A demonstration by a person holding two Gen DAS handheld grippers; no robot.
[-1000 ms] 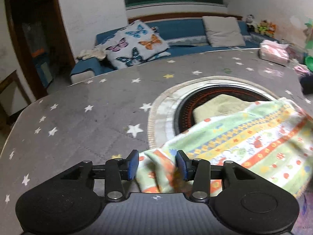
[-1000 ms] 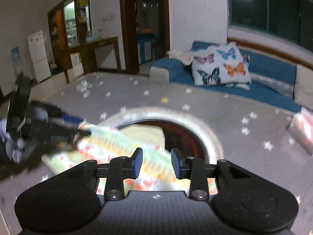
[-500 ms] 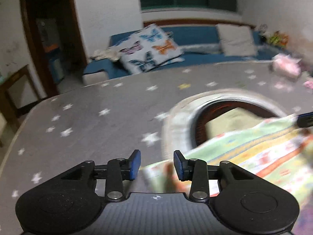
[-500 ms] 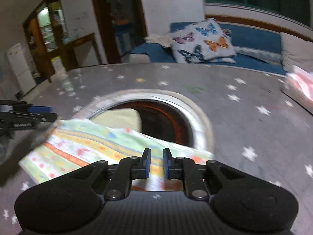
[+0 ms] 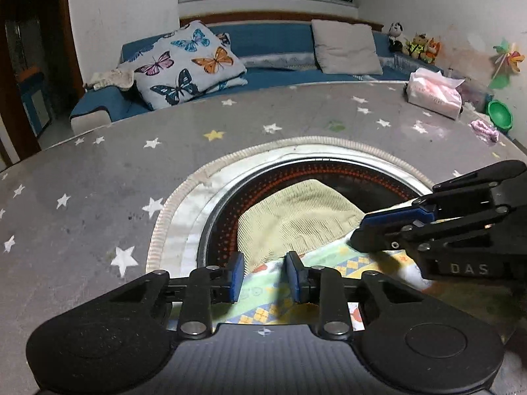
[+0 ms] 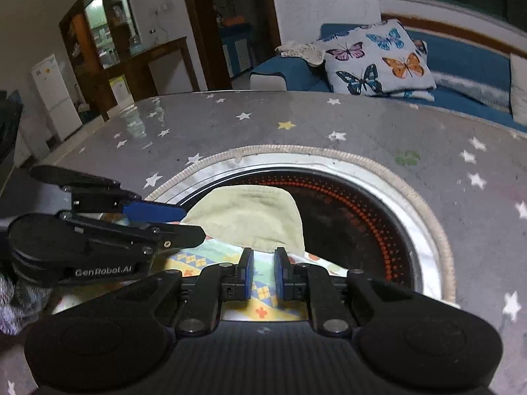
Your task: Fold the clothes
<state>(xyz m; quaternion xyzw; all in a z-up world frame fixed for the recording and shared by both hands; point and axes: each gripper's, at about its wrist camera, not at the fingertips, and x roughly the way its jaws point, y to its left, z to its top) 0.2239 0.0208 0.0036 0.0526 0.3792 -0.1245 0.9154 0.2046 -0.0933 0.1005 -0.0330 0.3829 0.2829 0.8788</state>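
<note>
Cloth (image 5: 329, 256) first, says my helper: where is it lying?

On the near side of the table (image 5: 98, 181), I answer. It is spread flat, and its far edge hangs over the rim of the round well (image 5: 329, 171) in the middle. There it overlaps the beige towel (image 5: 296, 217) that sits down inside.

And how do you judge it will handle?

Light, thin and limp, I would say. It is printed cotton by the look of it, with no stiffness at all. It will sag between my two holds and drag on the table cover. A loose corner will flop wherever it likes. I see nothing fragile about it, but a shallow pinch could slip off a single layer.

What are your jaws doing?

My right gripper (image 6: 263, 256) stands narrow. From the other side its pads seem nipped on the far edge of the cloth, though I cannot be certain how deep the bite is. My left gripper (image 5: 265, 263) has just been closing. It is down to a modest gap with cloth lying in it, and the pads are not visibly pressing yet.

Where should you take hold, then?

Along that far edge, with one hold towards each end. The two grippers sit rather close together now, so I would take a good depth of fabric in each. Then the edge can come over in one straight line and not bunch over the well.
</note>
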